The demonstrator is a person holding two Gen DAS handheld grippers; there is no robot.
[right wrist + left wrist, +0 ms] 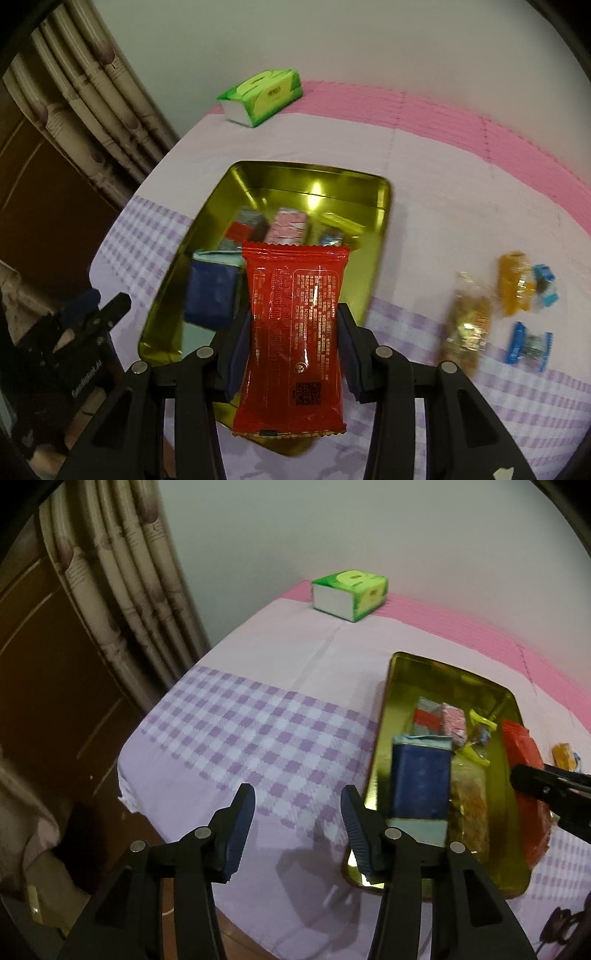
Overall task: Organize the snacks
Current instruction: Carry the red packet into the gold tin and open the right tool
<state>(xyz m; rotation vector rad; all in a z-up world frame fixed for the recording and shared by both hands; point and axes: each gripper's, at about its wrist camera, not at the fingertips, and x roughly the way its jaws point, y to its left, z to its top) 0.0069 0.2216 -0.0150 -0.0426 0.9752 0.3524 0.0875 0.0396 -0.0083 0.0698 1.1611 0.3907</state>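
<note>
**A Plain Wall and a Cloth-Covered Table**

A bare, pale wall (332, 528) fills the back of the room. At the left hangs a beige curtain (122, 590) in heavy folds, printed with small dark marks. Beside it stands dark brown wood panelling (48, 686). The table carries a cloth (258, 716) checked in lilac and white, plain pale farther back, with a pink band (443, 110) along the wall. The light is dim and even.

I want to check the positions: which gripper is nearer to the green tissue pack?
Neither clearly. The left gripper hangs open left of the gold tray; the right gripper holds the red packet over it. The green tissue pack lies far beyond both.
</note>
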